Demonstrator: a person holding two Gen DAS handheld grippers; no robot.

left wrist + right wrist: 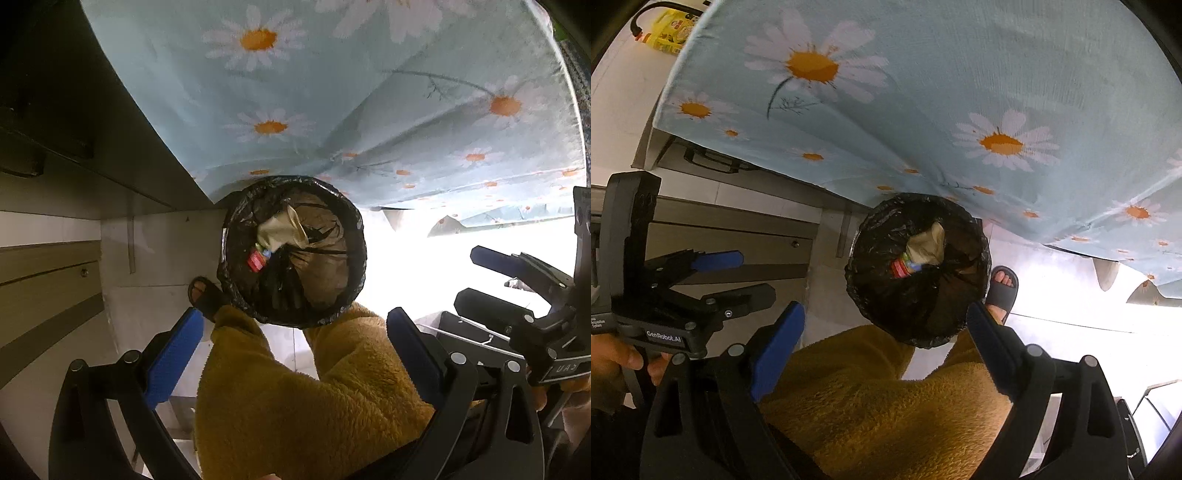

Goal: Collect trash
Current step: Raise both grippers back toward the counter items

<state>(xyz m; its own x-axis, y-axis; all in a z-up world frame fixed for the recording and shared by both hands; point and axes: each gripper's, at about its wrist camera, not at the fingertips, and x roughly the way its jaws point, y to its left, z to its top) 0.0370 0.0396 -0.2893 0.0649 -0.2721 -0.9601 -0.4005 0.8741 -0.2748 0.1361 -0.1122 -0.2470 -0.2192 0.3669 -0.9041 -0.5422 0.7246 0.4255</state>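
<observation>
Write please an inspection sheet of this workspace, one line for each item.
Surface: pale tiled floor, overexposed on one side.
Job's things: trash bin lined with a black bag, standing on the floor; crumpled paper and a red wrapper inside.
Clutter: yellow package on the floor beyond the cloth.
Grippers: left gripper jaws open, empty; right gripper jaws open, empty.
Cables: nothing seen.
Surroundings: daisy-print cloth hanging beside the bin; drawer unit; the person's mustard fleece trousers and a sandalled foot.

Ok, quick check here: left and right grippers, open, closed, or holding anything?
Left gripper: open, holding nothing.
Right gripper: open, holding nothing.
</observation>
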